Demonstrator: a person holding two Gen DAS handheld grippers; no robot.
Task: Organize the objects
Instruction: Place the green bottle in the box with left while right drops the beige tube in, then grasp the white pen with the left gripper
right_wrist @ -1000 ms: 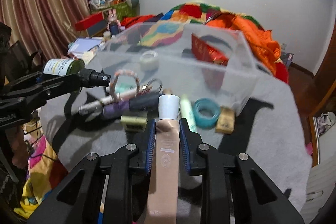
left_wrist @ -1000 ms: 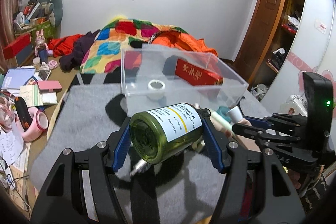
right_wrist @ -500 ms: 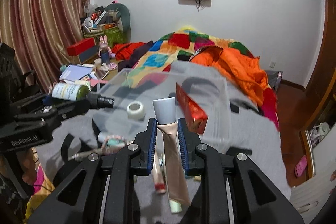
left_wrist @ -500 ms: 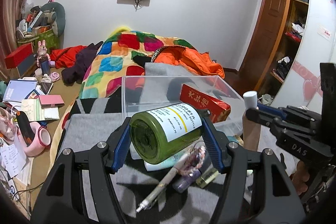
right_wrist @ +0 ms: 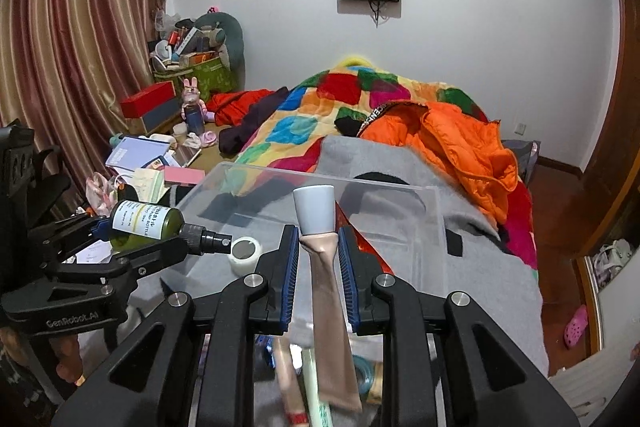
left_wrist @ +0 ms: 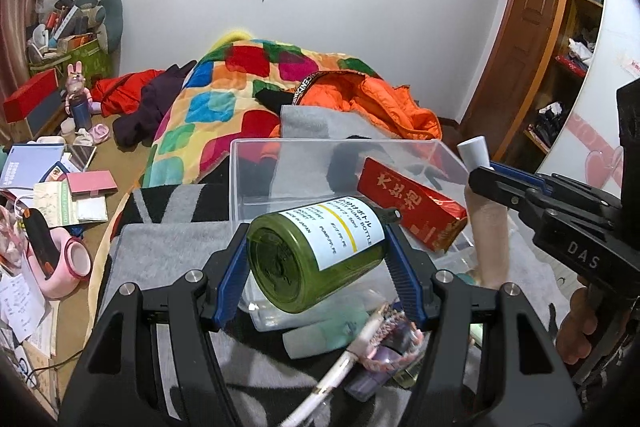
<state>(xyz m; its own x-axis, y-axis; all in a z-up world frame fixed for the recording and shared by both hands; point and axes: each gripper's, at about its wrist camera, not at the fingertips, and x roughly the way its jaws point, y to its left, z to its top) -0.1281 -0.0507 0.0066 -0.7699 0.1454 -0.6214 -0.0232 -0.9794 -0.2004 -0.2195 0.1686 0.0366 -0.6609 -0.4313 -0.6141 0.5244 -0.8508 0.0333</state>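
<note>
While the left wrist view shows the left gripper (left_wrist: 316, 259) clamped across a green pump bottle (left_wrist: 312, 255) lying sideways, near the clear plastic box (left_wrist: 248, 179) holding a red packet (left_wrist: 412, 207), it also shows clutter, perhaps a pen and bracelet, on the grey blanket (left_wrist: 160, 251) below. From the right wrist view, the right gripper (right_wrist: 318, 251) pinches a beige tube (right_wrist: 328, 291) upright by its white-capped neck, above the box's near edge. Only this view shows the bottle's black pump head and a roll of white tape (right_wrist: 245, 254) inside the box.
</note>
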